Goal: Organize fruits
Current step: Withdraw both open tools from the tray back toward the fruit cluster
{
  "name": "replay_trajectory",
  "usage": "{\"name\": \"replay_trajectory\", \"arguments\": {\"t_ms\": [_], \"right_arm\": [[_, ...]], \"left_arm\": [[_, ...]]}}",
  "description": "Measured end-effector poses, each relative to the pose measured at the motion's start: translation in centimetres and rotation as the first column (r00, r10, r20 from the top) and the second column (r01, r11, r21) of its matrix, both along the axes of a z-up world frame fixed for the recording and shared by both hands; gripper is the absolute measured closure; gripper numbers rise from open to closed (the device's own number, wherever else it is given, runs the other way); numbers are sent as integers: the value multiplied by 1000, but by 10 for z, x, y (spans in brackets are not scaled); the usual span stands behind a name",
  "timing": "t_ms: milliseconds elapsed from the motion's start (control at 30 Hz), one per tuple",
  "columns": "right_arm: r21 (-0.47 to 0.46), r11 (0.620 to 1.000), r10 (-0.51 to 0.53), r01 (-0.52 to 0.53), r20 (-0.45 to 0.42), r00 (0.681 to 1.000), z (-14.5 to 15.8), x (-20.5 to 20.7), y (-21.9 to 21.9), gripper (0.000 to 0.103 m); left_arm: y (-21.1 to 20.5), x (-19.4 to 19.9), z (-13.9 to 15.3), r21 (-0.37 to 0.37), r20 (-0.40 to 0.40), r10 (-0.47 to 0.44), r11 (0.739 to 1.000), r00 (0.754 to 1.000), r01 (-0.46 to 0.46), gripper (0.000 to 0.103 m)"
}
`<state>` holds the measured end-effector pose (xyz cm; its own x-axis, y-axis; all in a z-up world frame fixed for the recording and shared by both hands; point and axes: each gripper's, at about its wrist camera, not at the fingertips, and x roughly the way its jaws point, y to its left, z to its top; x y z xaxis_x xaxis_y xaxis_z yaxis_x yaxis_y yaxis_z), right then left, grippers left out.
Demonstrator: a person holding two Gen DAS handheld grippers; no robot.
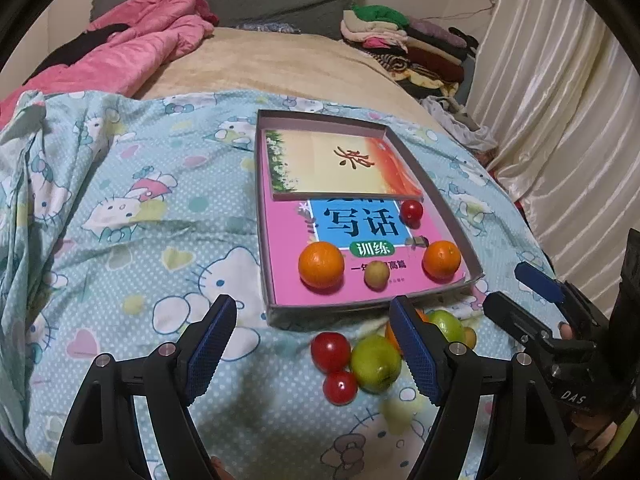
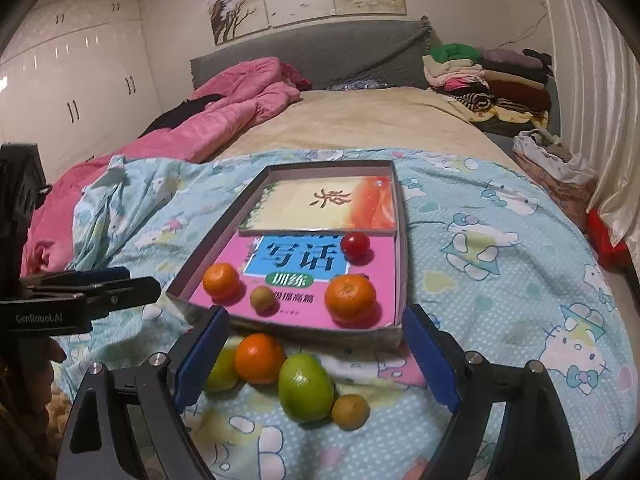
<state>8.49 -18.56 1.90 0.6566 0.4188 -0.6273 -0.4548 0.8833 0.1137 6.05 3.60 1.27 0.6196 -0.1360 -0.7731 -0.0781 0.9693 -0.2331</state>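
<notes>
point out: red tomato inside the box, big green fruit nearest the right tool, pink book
red tomato (image 2: 355,245), right wrist view, middle of its top face
green fruit (image 2: 306,387), right wrist view, centre of its skin
pink book (image 2: 224,292), right wrist view, bare pink cover near the box's front left corner

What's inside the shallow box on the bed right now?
Inside the box: two oranges, a red fruit, a small tan fruit, all on a pink book; a card hides the book's top.
</notes>
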Motion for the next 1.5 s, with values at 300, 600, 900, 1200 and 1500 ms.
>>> {"name": "replay_trajectory", "arguments": {"t_ms": [300, 600, 900, 1200, 1500], "right_arm": [[-28, 999, 21, -21, -23, 1000, -6, -7, 3, 15], [-65, 997, 30, -34, -55, 998, -14, -8, 7, 15], [-89, 995, 39, -47, -94, 995, -23, -5, 10, 15], [-96, 994, 42, -54, -127, 991, -29, -1, 10, 15], [-123, 990, 52, -70, -147, 988, -34, -1, 13, 15]], "left_arm": [[-1, -10, -4, 3, -28, -44, 999, 999, 44, 23], [-7, -14, -14, 18, -68, -76, 997, 995, 77, 23], [-18, -16, -22, 18, -103, -135, 990, 985, 137, 23], [-34, -16, -36, 26, -164, -219, 974, 962, 226, 23], [-34, -14, -57, 10, -247, -237, 969, 939, 247, 41]]}}
